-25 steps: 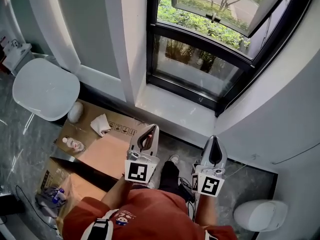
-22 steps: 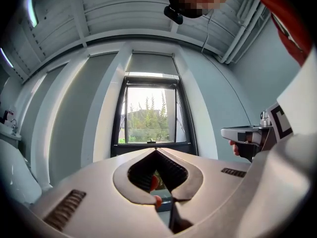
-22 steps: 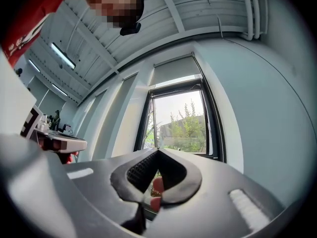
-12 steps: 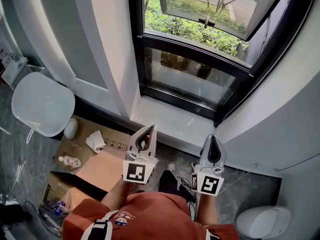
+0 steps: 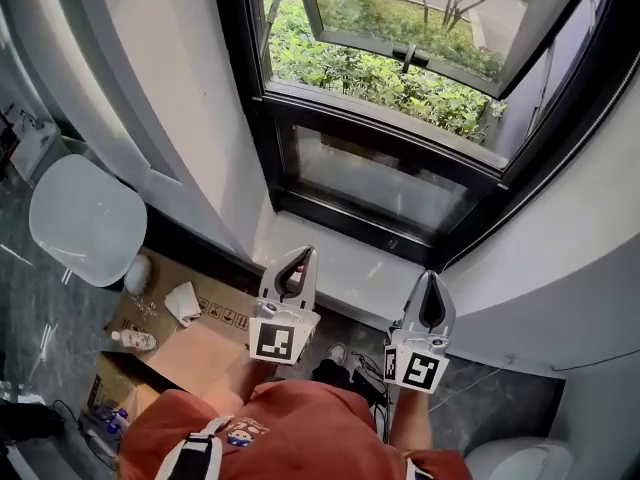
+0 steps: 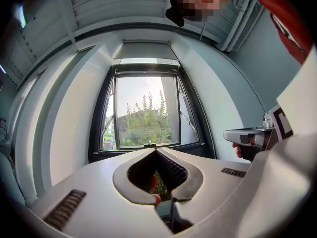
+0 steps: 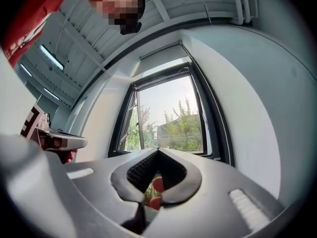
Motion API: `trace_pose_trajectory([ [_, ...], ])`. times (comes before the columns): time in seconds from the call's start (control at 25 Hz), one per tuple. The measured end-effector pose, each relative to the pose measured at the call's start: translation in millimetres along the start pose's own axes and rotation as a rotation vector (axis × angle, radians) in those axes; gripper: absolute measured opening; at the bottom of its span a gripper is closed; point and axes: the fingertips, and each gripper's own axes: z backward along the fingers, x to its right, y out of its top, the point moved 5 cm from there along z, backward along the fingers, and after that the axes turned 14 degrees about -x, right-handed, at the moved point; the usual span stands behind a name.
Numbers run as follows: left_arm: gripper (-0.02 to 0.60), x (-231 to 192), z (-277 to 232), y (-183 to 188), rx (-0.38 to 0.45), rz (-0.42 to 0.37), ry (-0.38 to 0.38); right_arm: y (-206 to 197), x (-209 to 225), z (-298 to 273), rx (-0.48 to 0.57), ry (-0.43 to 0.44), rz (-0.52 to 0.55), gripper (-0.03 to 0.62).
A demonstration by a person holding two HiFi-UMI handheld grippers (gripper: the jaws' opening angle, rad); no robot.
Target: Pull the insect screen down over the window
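The black-framed window [image 5: 262, 128] fills the wall ahead, its upper sash [image 5: 405, 48] swung outward over green shrubs. No screen covers the glass. A pale grey panel [image 6: 146, 50] sits just above the window's top edge, also seen in the right gripper view [image 7: 161, 58]; I cannot tell whether it is the rolled screen. My left gripper [image 5: 299, 255] is shut and holds nothing, its tip over the white sill [image 5: 350, 253]. My right gripper [image 5: 430, 278] is likewise shut and bare, near the sill's right end. Both point at the window, tips [image 6: 155, 149] [image 7: 158, 149] slightly raised.
A round white stool [image 5: 85, 218] stands at the left. Flattened cardboard boxes [image 5: 200, 338] with a crumpled tissue [image 5: 183, 303] and a small bottle [image 5: 130, 340] lie on the floor beside it. Cables [image 5: 372, 368] run by my feet. White walls close in on both sides.
Both grippers have travelled forward toward the window, still shut. The sill, earlier well ahead of the tips, now lies right under them, and the window looms larger.
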Motion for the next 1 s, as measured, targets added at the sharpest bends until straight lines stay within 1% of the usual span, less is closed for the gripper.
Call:
trace_pose_trajectory([
  [0.24,0.005,7.4,-53.3,9.5,-0.001,-0.001,0.007,-5.6,34.9,-44.0,0.001,0.001,-0.021,0.009],
  [0.4,0.005,7.9,-77.3,13.0,0.002,0.002,0.024,-9.2,48.4,-69.7,0.001,0.019,-0.022,0.009],
  [0.68,0.005,-5.4,-106.4,13.1,-0.008,0.007,0.039,-12.4,51.7,-106.1,0.0,0.033,-0.025,0.009],
  [0.84,0.005,-16.6,-127.3,12.3,-0.005,0.016,0.018,-14.2,51.7,-123.7,-0.004,0.012,-0.014,0.009],
  [1.0,0.005,-32.9,-151.2,14.9,0.015,0.035,-0.01,-10.4,45.0,-145.7,-0.005,-0.007,0.01,0.009],
])
